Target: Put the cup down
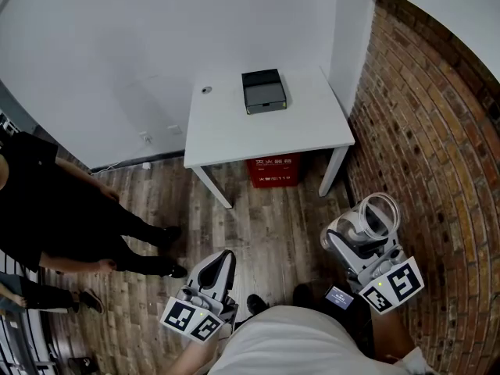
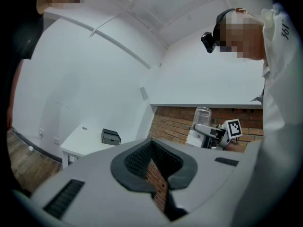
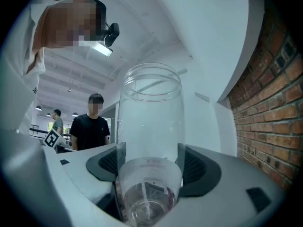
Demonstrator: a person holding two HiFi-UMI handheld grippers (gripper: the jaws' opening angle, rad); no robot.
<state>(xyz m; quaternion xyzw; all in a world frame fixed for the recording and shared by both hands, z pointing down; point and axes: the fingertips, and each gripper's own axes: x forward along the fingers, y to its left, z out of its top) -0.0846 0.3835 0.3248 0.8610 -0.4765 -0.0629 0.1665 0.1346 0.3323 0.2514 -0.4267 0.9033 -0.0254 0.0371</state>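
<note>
Right tongs [image 3: 149, 167] are pinching the clear plastic cup [image 3: 150, 112] low on its body, one pad on each side. They're spread pretty wide because the cup is fat. Left tongs [image 2: 152, 167] are drawn in tight against each other with only a sliver of brick wall showing through, and there's nothing in them.

So the cup is up in the air on my right side, standing upright with the mouth on top and the base down by the pads. It's not on anything yet.

The part that matters is that the white table [image 1: 234, 135] is out ahead of me, and up and to the left of the cup [image 1: 373, 216] in the head view. There's a good stretch of wood floor [image 1: 266, 225] in between, so it's well apart. The near right corner looks like the closest bit to my right tongs [image 1: 361, 231]. There's a small black box [image 1: 263, 91] near the back edge, and the front looks bare.

My guess is I walk it over and keep it vertical so it lands flat on its base.
</note>
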